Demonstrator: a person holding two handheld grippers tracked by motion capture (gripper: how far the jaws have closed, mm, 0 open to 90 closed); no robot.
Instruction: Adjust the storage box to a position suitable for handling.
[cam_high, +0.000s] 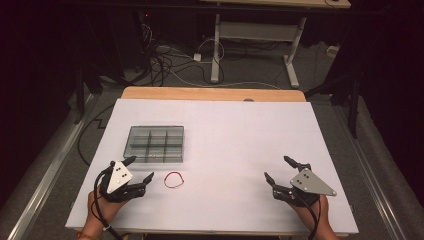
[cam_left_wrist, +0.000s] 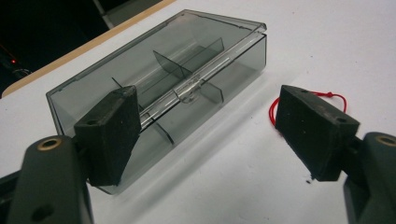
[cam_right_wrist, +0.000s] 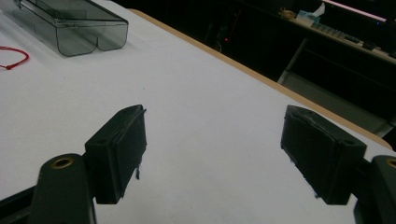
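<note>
On the white sheet that covers the wooden table (cam_high: 215, 93), a smoky grey, clear plastic organiser box (cam_high: 154, 144) with inner dividers serves as the landmark for everything else. Its lid is down and the small clear latch (cam_left_wrist: 189, 92) sits on the long side that faces the person, probably so that it can be opened from the near edge without turning the box.

Just in front of that near side, a little toward the box's right end, lies a thin red elastic loop (cam_high: 173, 180), flat on the sheet and apart from the box. It looks laid out within easy reach of whichever gripper goes for it.

Close to the box's near left corner hangs the left gripper (cam_high: 135, 170), jaws spread wide with nothing between them. In the left gripper view one black pad (cam_left_wrist: 112, 135) overlaps the box's front wall and the other stands in front of the red loop, though whether either pad touches anything cannot be told. That pose suits a hand about to deal with either the latch or the loop.

Well to the right of the box, over bare sheet, the right gripper (cam_high: 280, 171) is likewise released and empty, its pads (cam_right_wrist: 123, 149) framing only white surface. It seems parked out of the way, leaving the box side to the left hand.
</note>
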